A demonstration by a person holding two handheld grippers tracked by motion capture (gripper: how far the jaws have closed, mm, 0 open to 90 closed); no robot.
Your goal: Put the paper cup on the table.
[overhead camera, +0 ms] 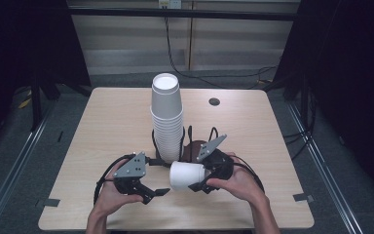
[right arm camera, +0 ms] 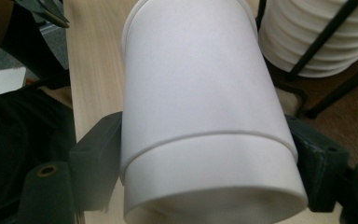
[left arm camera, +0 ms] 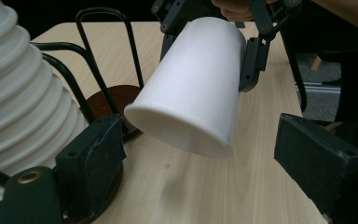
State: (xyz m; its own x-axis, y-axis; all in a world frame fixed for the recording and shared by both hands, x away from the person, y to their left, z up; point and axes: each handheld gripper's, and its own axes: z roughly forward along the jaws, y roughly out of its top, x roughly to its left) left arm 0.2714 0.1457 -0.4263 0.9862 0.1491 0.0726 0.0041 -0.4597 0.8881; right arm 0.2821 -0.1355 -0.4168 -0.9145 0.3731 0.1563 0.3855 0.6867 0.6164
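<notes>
Paper, thin and light: the white paper cup (overhead camera: 186, 176) lies sideways in my right tool (overhead camera: 200, 185), jaws pressed on its wall near the base, just above the light wooden tabletop (overhead camera: 112, 122) in front of the tall stack of white paper cups (overhead camera: 166, 117) in its black wire holder (overhead camera: 189, 137). It would crush easily, so I'd squeeze gently and low, where the base stiffens it. My left tool (overhead camera: 155, 194) holds nothing; its jaws look open in the left gripper view. The right gripper view shows a seam ring, perhaps two nested cups.

light wooden rectangular worktop (overhead camera: 112, 122) on grey carpet floor (overhead camera: 53, 122); pale panelled wall (overhead camera: 233, 44) behind, black curtains (overhead camera: 355, 73) flanking.
</notes>
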